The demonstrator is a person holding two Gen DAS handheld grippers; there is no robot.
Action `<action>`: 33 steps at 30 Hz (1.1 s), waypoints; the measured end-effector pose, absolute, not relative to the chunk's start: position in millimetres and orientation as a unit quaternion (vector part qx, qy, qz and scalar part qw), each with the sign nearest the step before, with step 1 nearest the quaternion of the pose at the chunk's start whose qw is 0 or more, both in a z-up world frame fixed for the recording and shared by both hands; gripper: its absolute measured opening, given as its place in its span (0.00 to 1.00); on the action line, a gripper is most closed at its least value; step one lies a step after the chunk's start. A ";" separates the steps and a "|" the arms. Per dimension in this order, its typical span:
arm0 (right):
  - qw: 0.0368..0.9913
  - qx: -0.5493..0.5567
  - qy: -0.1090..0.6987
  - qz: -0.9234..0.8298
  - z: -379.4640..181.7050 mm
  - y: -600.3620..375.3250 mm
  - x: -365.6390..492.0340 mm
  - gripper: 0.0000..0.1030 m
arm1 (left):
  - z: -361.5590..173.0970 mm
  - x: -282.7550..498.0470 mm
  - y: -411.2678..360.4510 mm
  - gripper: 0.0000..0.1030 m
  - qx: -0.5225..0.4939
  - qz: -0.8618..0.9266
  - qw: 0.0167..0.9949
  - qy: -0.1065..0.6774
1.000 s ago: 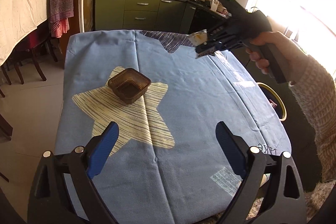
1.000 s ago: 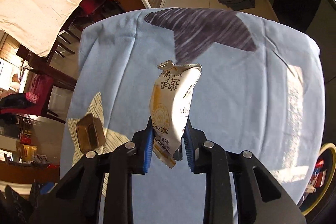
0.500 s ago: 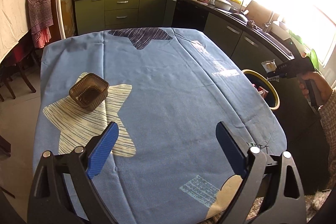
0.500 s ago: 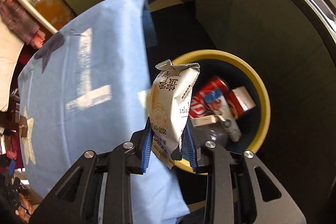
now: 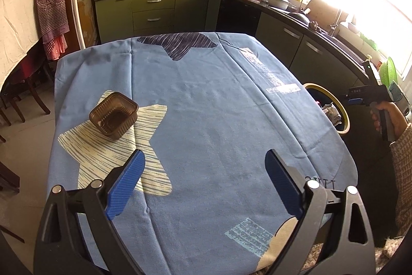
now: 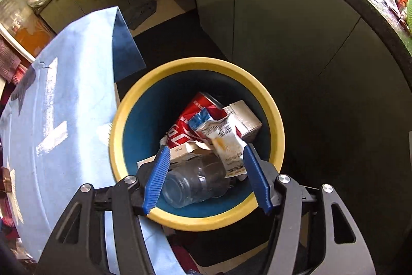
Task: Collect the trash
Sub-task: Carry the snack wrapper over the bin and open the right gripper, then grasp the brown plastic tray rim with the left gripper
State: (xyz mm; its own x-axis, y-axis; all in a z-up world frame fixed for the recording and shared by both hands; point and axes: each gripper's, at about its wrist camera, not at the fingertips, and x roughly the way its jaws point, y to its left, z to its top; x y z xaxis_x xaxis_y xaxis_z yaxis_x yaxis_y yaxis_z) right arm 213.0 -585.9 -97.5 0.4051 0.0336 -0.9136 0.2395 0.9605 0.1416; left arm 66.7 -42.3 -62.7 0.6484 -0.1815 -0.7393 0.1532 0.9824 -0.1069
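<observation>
Right gripper (image 6: 206, 177) hangs over the yellow-rimmed bin (image 6: 275, 117), fingers spread wide and holding nothing; the snack wrapper (image 6: 224, 135) lies inside on the red can (image 6: 188, 120). Left gripper (image 5: 203, 184) gapes wide above the blue tablecloth (image 5: 219, 120), brown plastic tray (image 5: 113, 115) resting ahead-left.

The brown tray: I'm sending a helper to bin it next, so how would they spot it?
Find the table under the blue star-print cloth. The brown tray sits near its left edge, on a pale striped star. It is a small, square, see-through ribbed plastic tray, and nothing else stands on that cloth.
</observation>
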 end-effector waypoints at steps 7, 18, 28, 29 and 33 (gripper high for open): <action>0.867 0.126 0.483 0.006 -81.5 -531.6 160.8 0.60 | -59.5 80.4 -21.7 0.87 -0.015 -0.063 0.908 0.414; 0.882 0.089 0.462 0.040 -88.7 -478.8 120.8 0.62 | -50.4 145.1 29.3 0.86 -0.029 -0.053 0.894 0.444; 0.878 0.099 0.465 0.056 -94.8 -476.5 124.6 0.62 | -99.8 197.0 38.1 0.58 -0.054 -0.078 0.853 0.513; 0.877 0.099 0.466 0.056 -95.0 -476.2 124.8 0.62 | -102.8 199.2 38.5 0.58 -0.054 -0.077 0.851 0.516; 0.875 0.102 0.469 0.059 -96.9 -474.8 127.3 0.62 | -110.9 202.0 36.3 0.58 -0.044 -0.079 0.845 0.527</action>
